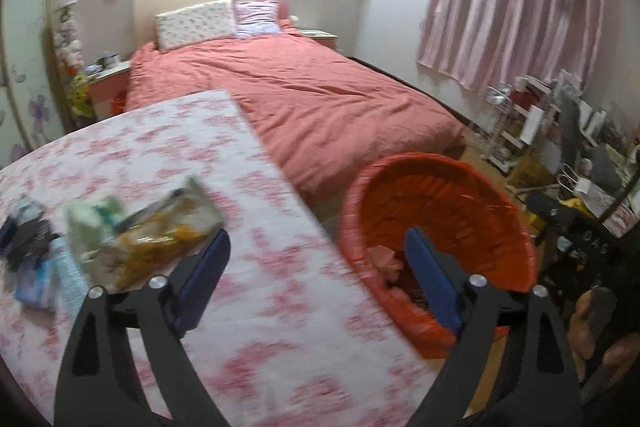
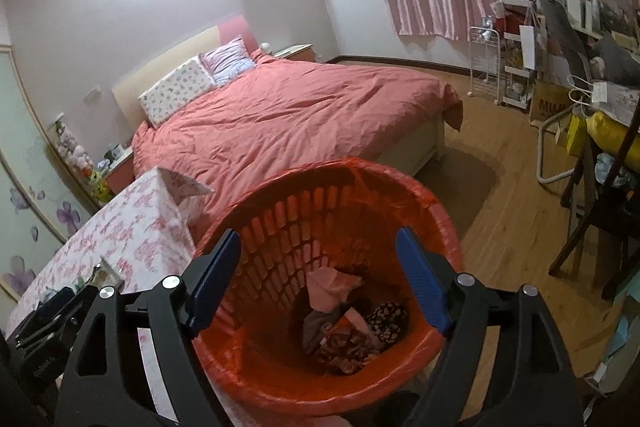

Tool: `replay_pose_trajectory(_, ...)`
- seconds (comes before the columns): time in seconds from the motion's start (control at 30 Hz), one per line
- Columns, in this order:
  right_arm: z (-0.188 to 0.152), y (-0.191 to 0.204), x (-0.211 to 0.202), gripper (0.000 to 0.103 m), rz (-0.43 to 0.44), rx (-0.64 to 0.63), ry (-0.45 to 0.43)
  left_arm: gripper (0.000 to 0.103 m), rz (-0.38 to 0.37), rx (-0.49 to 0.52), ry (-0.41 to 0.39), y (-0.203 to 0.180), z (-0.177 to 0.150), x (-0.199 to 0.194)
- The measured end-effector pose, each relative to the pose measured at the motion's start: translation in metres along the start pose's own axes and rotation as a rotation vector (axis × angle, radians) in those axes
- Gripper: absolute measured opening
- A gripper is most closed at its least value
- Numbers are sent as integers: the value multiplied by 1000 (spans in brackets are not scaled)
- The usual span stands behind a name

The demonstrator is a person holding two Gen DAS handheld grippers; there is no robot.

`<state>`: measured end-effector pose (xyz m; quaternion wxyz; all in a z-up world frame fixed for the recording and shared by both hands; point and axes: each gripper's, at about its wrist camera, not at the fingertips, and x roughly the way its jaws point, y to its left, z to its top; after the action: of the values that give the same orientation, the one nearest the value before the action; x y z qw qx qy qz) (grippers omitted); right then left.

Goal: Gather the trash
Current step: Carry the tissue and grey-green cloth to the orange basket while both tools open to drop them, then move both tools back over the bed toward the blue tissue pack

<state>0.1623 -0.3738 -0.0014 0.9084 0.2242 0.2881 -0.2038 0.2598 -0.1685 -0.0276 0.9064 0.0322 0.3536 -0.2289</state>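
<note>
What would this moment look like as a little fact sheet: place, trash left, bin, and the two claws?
place: bedroom, floral-cloth table beside a bed
trash left: yellow snack wrapper and other packets heaped on the table, blurred
bin: orange basket with an orange liner, on the floor next to the table
bin contents: pink wrapper, dark patterned scraps
left claw: open, holding nothing, over the table edge
right claw: open, holding nothing, above the basket

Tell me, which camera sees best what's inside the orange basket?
The right wrist view. It looks straight down into the orange basket, showing the pink wrapper and dark scraps at the bottom. The left wrist view shows the basket from the side, with only a little of its contents visible.
</note>
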Motion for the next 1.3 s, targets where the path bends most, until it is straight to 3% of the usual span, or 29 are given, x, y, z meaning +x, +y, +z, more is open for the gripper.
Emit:
replay_pose_trajectory(0.1, -5, 20, 0, 80, 12, -38, 16, 89, 30, -30, 15, 29, -6, -10)
replay_pose_trajectory(0.6, -56, 132, 3, 80, 142, -263, 132, 93, 365, -224, 61, 197, -54, -56)
replay_pose_trajectory(1.0, -81, 183, 5, 80, 200, -360, 189, 93, 421, -307, 168, 244, -67, -29)
replay_pose_trajectory(1.3, -93, 203, 10, 80, 233, -379, 219, 92, 519, -376, 163, 298, -82, -56)
